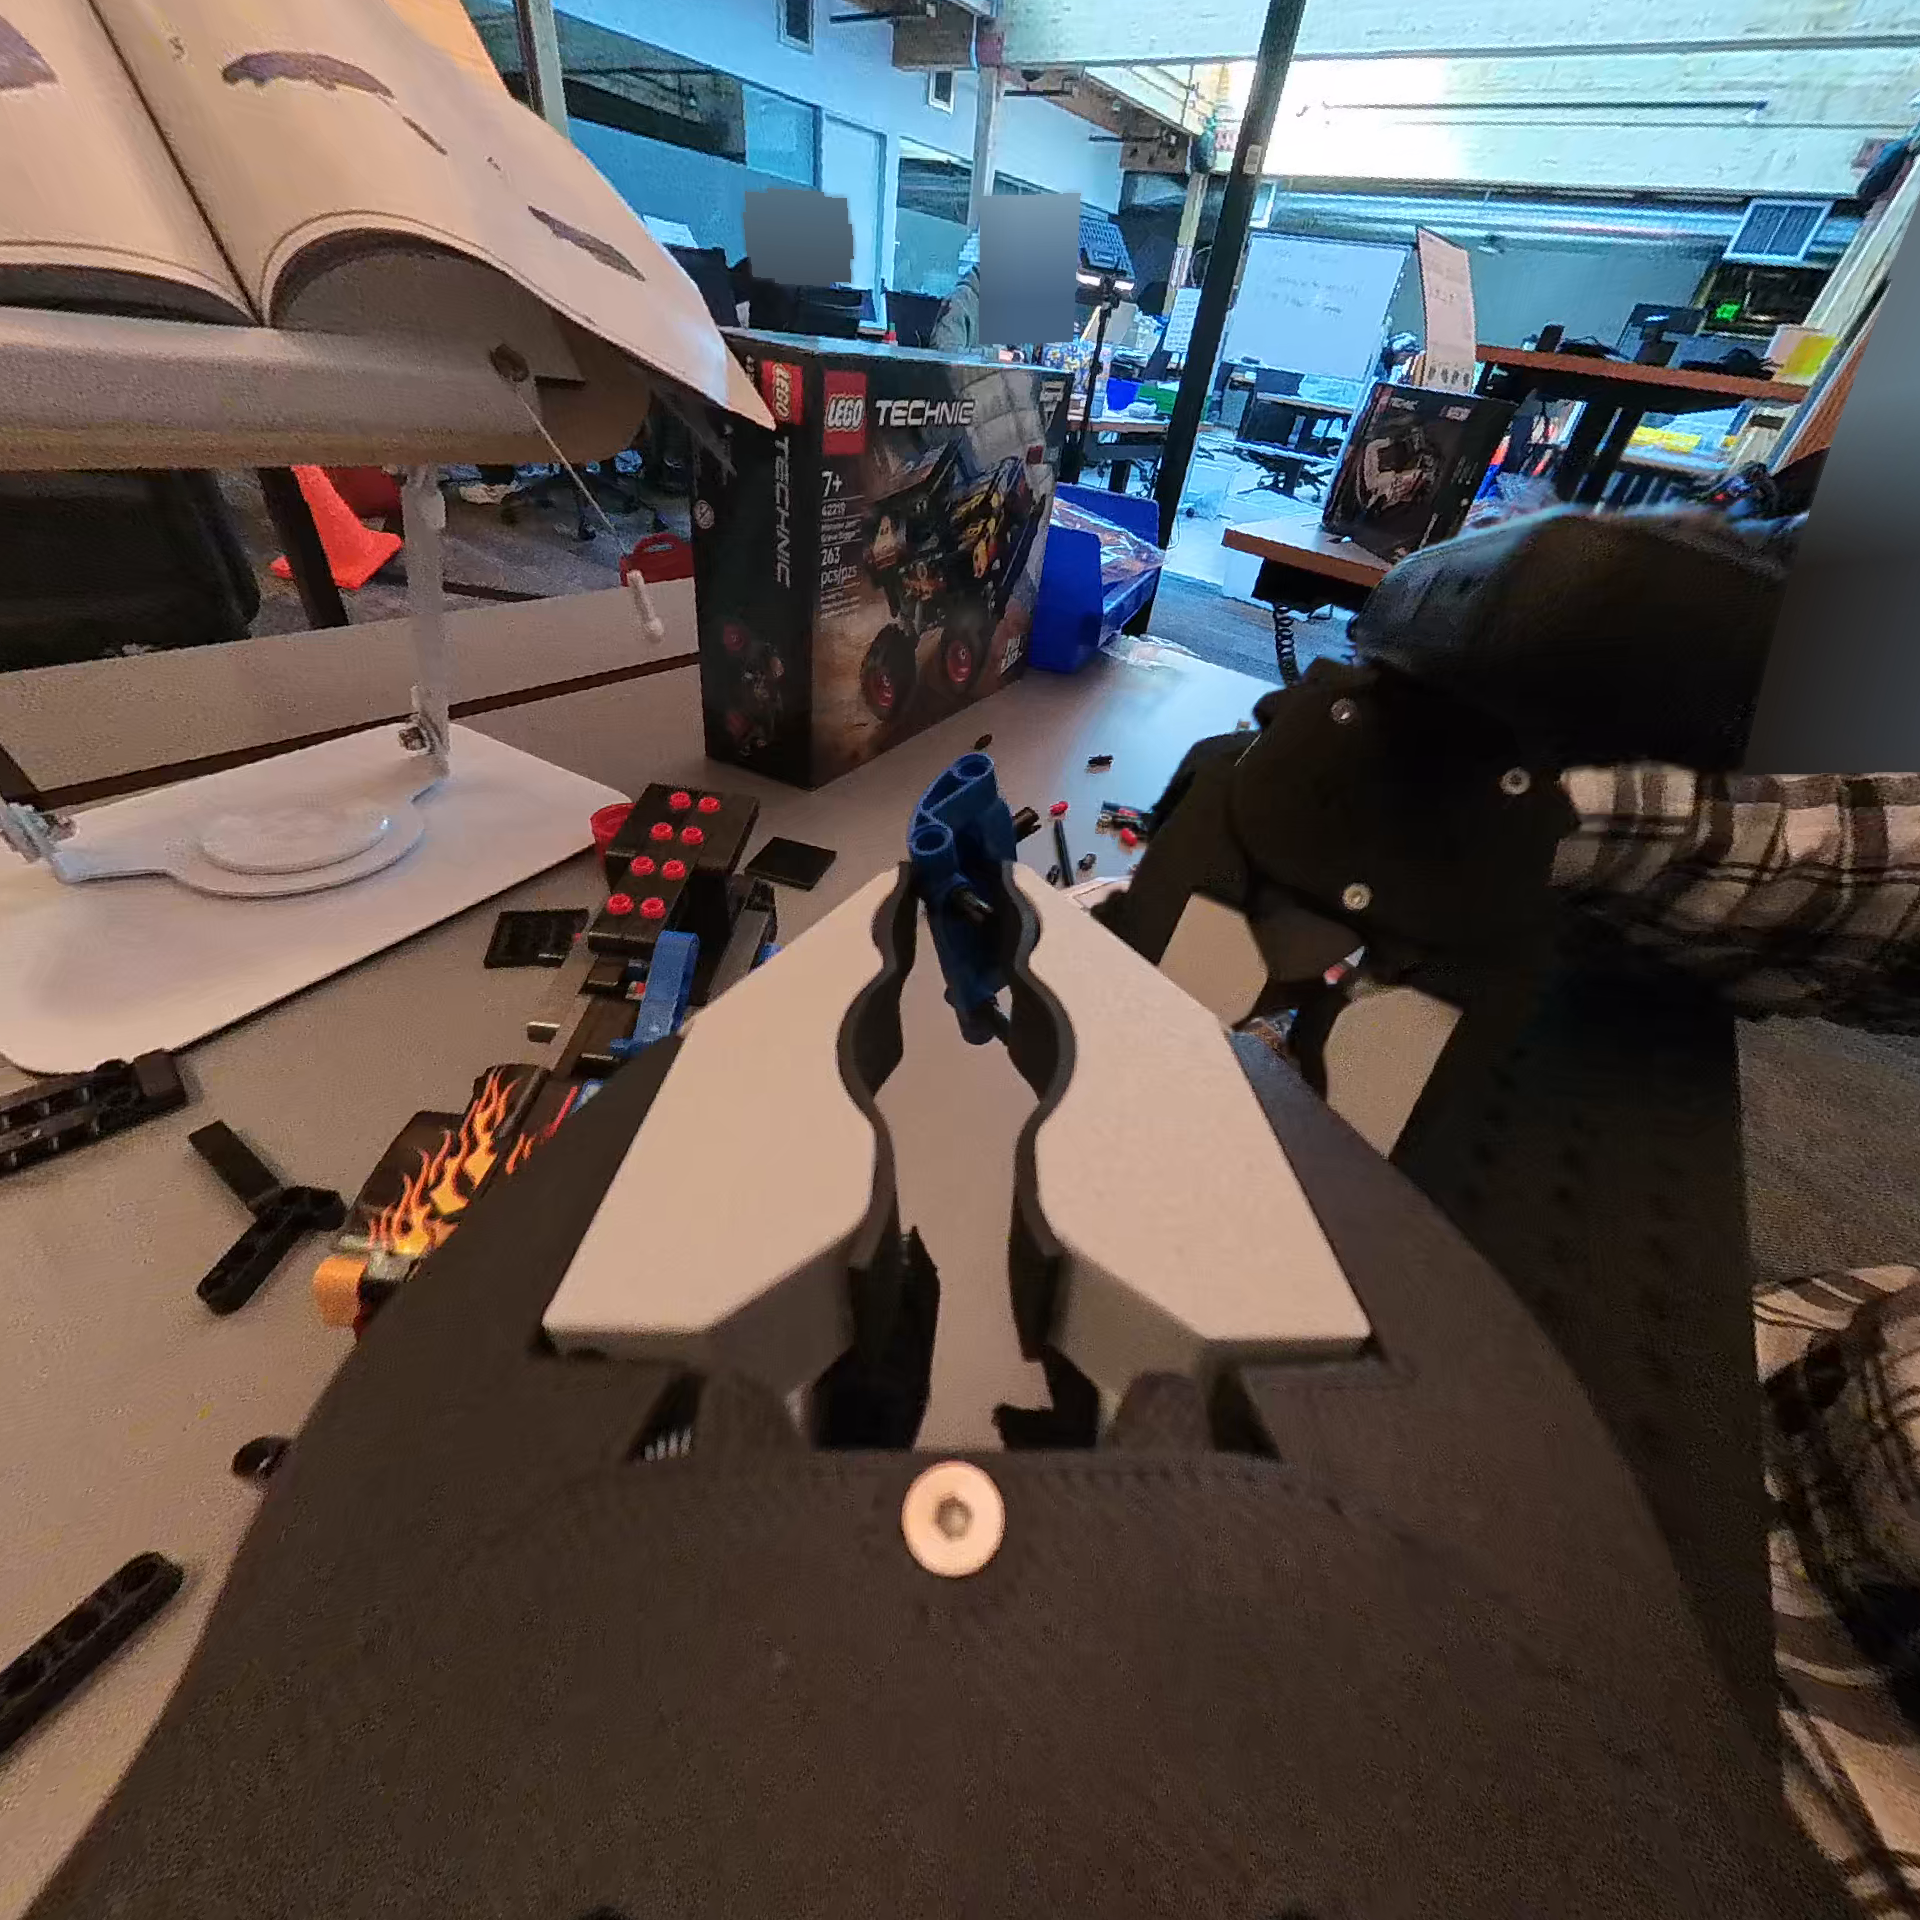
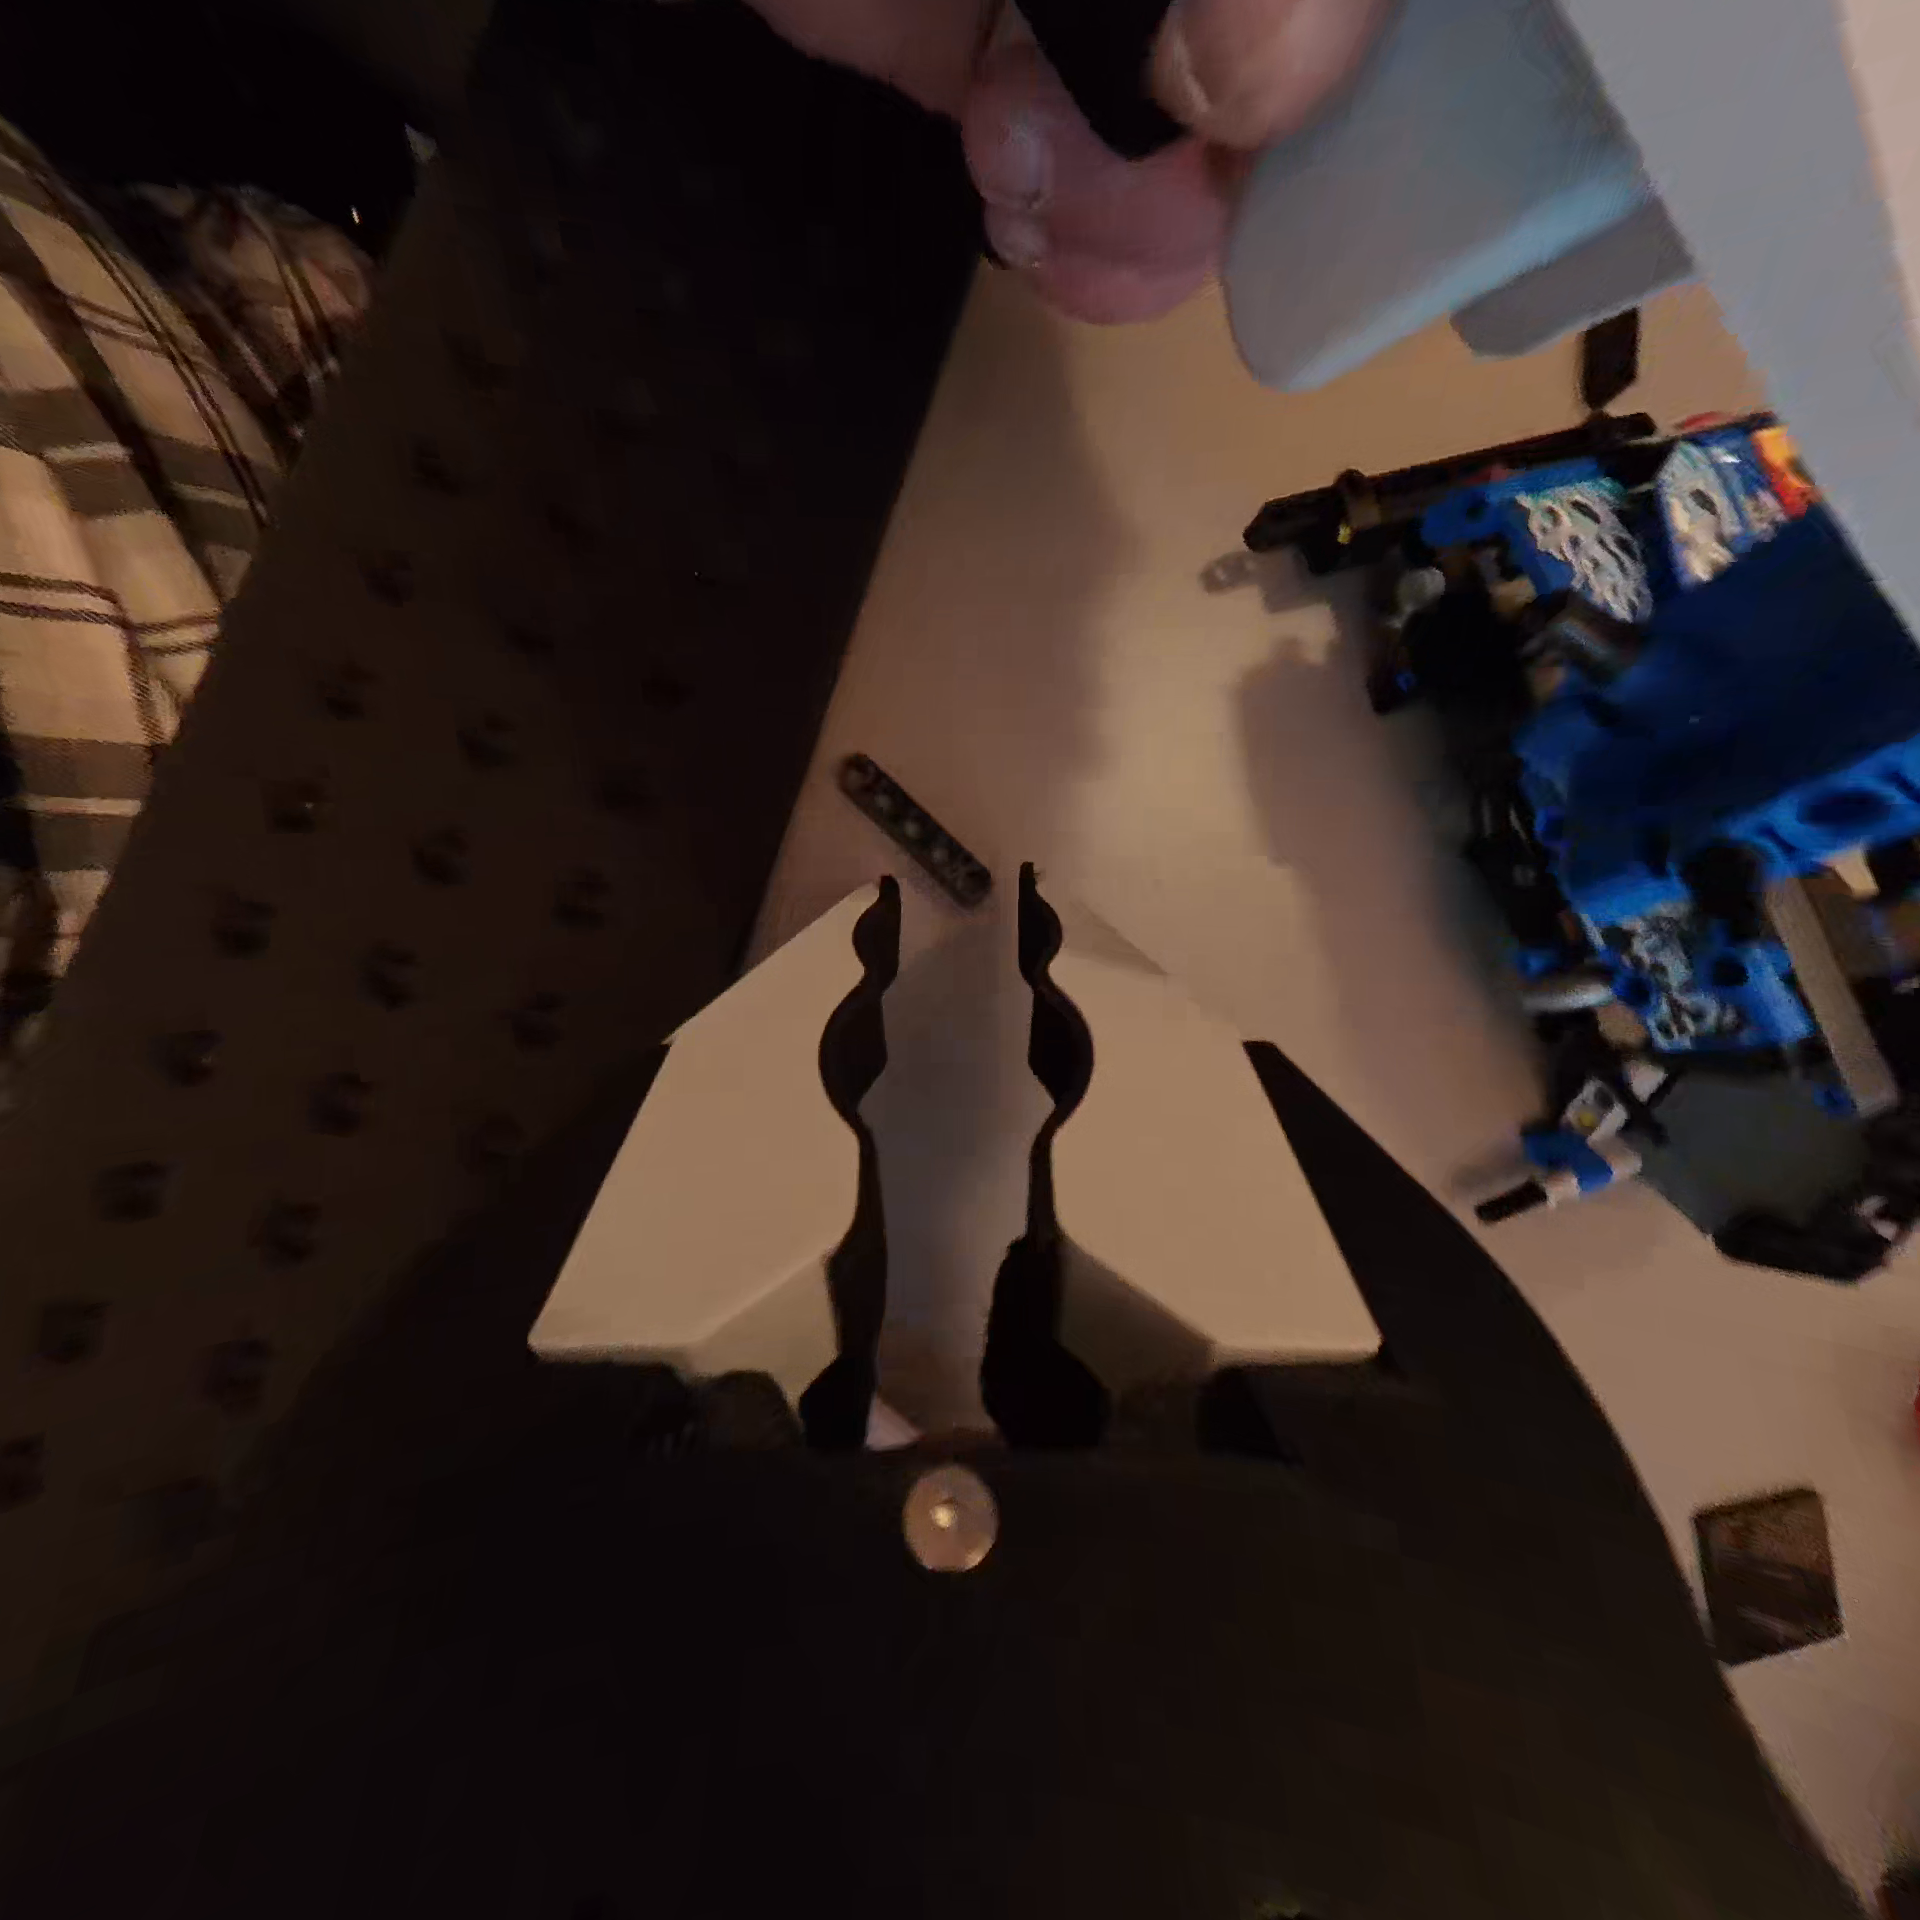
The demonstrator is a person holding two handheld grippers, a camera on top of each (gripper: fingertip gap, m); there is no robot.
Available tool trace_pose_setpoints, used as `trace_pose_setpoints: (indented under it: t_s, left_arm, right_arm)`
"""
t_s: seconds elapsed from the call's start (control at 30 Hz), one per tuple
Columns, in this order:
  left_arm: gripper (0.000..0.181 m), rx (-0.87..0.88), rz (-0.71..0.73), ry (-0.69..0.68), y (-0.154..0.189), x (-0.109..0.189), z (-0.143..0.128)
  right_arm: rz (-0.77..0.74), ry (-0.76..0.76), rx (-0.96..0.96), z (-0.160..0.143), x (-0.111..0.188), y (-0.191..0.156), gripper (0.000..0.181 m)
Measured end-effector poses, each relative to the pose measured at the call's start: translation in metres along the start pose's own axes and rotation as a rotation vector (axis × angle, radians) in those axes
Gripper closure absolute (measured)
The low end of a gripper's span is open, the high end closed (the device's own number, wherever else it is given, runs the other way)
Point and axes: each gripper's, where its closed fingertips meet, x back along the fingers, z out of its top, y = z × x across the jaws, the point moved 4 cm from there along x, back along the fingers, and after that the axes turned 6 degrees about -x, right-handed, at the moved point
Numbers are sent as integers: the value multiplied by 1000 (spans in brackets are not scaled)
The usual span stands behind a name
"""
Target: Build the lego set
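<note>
My left gripper (image 1: pixel 961 883) is shut on a small blue Lego piece (image 1: pixel 961 821) with black pins and holds it above the table. The black housing (image 1: pixel 1455 831) of the other gripper is close on its right, with a plaid sleeve (image 1: pixel 1745 862) behind. My right gripper (image 2: pixel 956 894) points down at the table, slightly open and empty. A short black beam with holes (image 2: pixel 914 826) lies just beyond its fingertips. The part-built blue truck model (image 2: pixel 1683 779) lies on the table to the right. A hand (image 2: pixel 1091 208) and a grey finger of the left gripper (image 2: pixel 1403 187) show at the top.
The Lego set box (image 1: pixel 883 551) stands at the back of the table. An open instruction booklet (image 1: pixel 312 156) sits on a white stand (image 1: pixel 260 914) at left. A black assembly with red pins (image 1: pixel 675 862), a flame-printed panel (image 1: pixel 447 1174) and loose black beams (image 1: pixel 260 1226) lie at left. A dark tile (image 2: pixel 1766 1590) lies at right. Spacing between my two grippers at the tips: around 12 cm.
</note>
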Motion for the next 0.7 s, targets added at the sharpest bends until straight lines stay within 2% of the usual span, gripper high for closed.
trace_pose_setpoints:
  t_s: [0.07, 0.13, 0.3, 0.43, 0.57, 0.63, 0.7]
  left_arm:
    - [168, 1, 7, 0, -1, 3, -1]
    - [168, -1, 11, 1, -2, 5, -2]
    - [168, 46, 7, 30, -4, 9, -2]
    - [168, 118, -7, 101, -7, 12, 6]
    - [168, 248, -28, 213, -13, 15, 16]
    - [168, 289, -50, 238, -11, 12, 18]
    - [168, 297, -50, 252, -7, 9, 19]
  right_arm:
    - [26, -35, 18, 0, -11, 0, 163]
    - [66, -23, 17, 1, -16, -2, 175]
    - [58, 9, -73, -2, -5, 3, 175]
    - [13, 182, -219, 0, 32, 12, 176]
    - [-87, 490, -373, 19, 82, 30, 176]
    - [-141, 616, -408, 31, 100, 37, 175]
    - [-211, 673, -398, 41, 111, 43, 175]
